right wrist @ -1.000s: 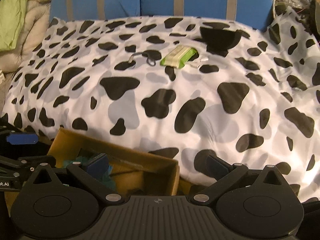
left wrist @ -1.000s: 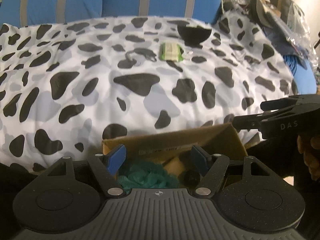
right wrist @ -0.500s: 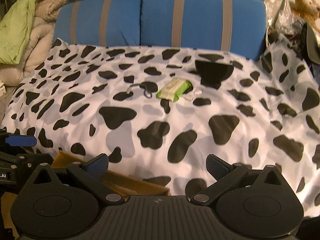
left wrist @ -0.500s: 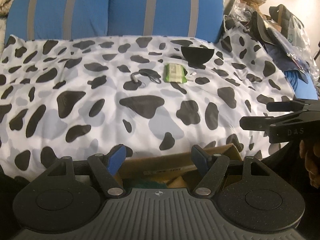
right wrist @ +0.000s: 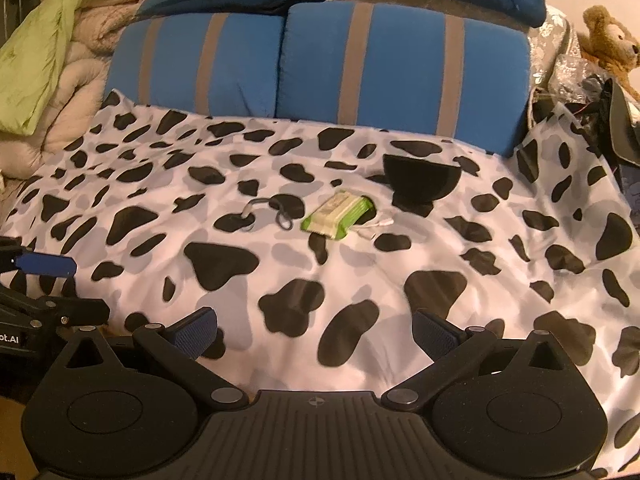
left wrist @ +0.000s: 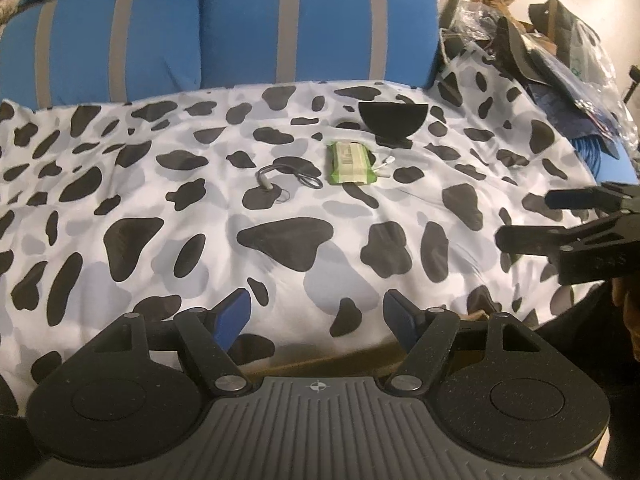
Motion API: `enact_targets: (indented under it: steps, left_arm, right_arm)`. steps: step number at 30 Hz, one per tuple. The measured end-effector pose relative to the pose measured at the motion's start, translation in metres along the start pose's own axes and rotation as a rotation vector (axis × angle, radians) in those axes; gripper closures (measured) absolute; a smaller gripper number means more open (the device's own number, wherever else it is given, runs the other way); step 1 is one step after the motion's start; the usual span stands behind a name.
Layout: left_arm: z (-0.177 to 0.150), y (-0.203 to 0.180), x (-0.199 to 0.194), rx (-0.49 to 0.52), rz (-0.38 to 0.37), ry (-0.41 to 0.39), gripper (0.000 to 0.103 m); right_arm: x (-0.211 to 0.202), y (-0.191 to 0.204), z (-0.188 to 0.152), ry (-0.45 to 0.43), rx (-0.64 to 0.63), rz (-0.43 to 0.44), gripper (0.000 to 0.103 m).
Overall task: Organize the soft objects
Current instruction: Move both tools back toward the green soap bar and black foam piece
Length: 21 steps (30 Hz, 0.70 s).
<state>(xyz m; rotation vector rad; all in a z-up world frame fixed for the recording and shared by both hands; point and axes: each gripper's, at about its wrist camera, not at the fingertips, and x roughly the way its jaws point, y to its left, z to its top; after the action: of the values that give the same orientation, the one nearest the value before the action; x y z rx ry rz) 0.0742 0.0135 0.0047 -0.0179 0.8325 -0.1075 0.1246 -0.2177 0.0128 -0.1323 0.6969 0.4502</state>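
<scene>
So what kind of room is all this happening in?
Most likely a bedroom: a cow-print blanket is spread over what looks like a bed, two blue striped pillows lie at its far end, and a brown teddy bear sits in the corner.

A cow-print cover (left wrist: 280, 208) is spreading across the middle of both views. At its far edge a black bowl (left wrist: 393, 121) is sitting, with a green packet (left wrist: 350, 163) lying just left of it beside a white cable (left wrist: 384, 162). A grey looped cord (left wrist: 288, 178) is lying further left. Two blue striped pillows (right wrist: 320, 64) are lining the top.
</scene>
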Motion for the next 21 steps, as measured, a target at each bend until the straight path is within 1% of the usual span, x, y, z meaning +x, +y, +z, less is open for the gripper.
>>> enact_targets:
  steps: [3,5,9,15,18,20,21]
  left_arm:
    - [0.007,0.005,0.008,-0.003,-0.002,-0.003,0.03]
    - [0.012,0.007,0.014,0.014,0.005,-0.014,0.03]
    - [0.022,0.01,0.028,0.038,0.042,-0.05,0.03]
    - [0.038,0.021,0.047,-0.011,0.023,-0.096,0.03]
    - [0.044,0.024,0.054,-0.009,0.028,-0.125,0.03]
    - [0.049,0.024,0.059,0.011,0.039,-0.146,0.028]
    - [0.051,0.024,0.062,0.021,0.042,-0.159,0.023]
  right_arm:
    - [0.005,-0.006,0.004,0.003,0.011,-0.011,0.0]
    - [0.008,-0.01,0.006,0.003,0.022,-0.012,0.0]
    - [0.018,-0.019,0.013,0.004,0.042,-0.019,0.0]
    - [0.036,-0.034,0.024,0.008,0.062,-0.041,0.0]
    - [0.046,-0.04,0.03,0.008,0.068,-0.049,0.0]
    - [0.053,-0.044,0.034,0.005,0.068,-0.055,0.0]
    - [0.056,-0.046,0.037,0.003,0.066,-0.056,0.0]
